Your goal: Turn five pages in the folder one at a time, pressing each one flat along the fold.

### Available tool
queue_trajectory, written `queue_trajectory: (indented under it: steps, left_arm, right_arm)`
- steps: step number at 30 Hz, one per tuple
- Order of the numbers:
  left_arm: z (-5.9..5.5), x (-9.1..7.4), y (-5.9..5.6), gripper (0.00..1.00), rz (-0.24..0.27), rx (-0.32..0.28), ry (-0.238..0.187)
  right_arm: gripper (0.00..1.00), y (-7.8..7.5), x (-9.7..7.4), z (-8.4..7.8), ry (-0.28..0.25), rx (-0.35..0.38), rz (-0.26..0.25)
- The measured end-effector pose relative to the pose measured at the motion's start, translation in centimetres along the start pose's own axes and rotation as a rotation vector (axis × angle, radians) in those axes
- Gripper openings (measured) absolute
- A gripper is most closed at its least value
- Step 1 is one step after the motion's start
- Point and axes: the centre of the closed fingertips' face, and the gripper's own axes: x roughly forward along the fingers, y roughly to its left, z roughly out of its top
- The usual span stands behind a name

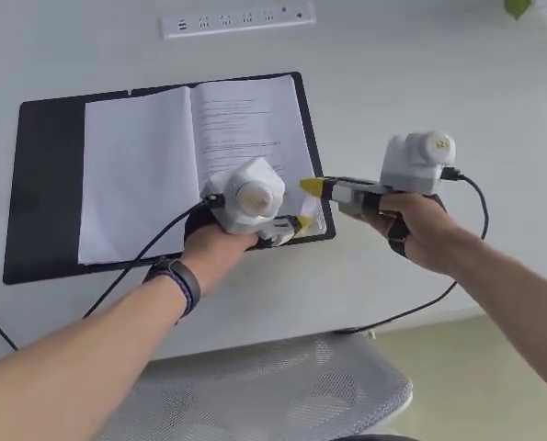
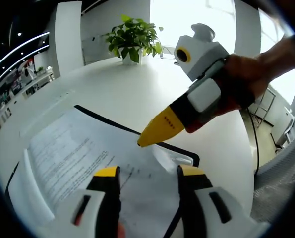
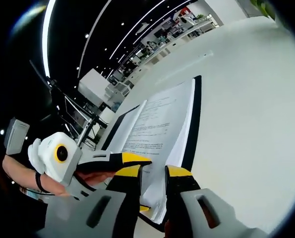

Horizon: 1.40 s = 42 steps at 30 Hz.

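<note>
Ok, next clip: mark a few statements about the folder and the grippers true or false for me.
1. The folder lies open on the white table. True.
2. Its left page carries printed text. False: it is blank; the print is on the right page.
3. The left gripper has its jaws apart. True.
4. The potted plant stands on the folder. False: it stands on the table, well beyond the folder.

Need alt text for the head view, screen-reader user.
An open black folder of white pages lies on a white table. At its near right corner, the left gripper is over the page edge and the right gripper points in beside it.
</note>
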Motion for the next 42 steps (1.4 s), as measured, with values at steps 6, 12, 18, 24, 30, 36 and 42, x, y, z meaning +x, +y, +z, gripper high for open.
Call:
queue_trajectory:
  steps: [6,12,18,24,30,36,42]
  left_arm:
    - [0.0,0.0,0.0,0.46,-0.004,-0.008,0.002]
    - [0.0,-0.1,-0.3,0.48,-0.016,0.008,0.014]
    - [0.1,-0.7,-0.4,0.55,-0.025,-0.05,0.017]
    - [0.5,-1.9,0.0,0.61,-0.02,-0.062,0.01]
    - [1.3,-3.4,0.6,0.64,-0.003,-0.061,-0.011]
    - [1.5,-5.1,2.1,0.65,0.026,-0.074,-0.026]
    - [1.5,-7.0,3.1,0.65,0.044,-0.075,-0.037]
  right_arm:
    - [0.04,-0.1,0.2,0.0,-0.015,0.043,-0.01]
    - [0.01,-0.1,0.0,0.1,-0.025,0.063,-0.018]
    - [0.0,0.0,0.0,0.2,-0.033,0.077,-0.02]
    - [0.0,0.2,-0.1,0.3,-0.041,0.089,-0.022]
    - [0.0,0.7,-0.4,1.0,-0.068,0.105,-0.018]
    - [0.0,1.5,-0.5,1.6,-0.089,0.103,-0.007]
    - [0.0,3.0,-0.7,2.3,-0.103,0.075,0.023]
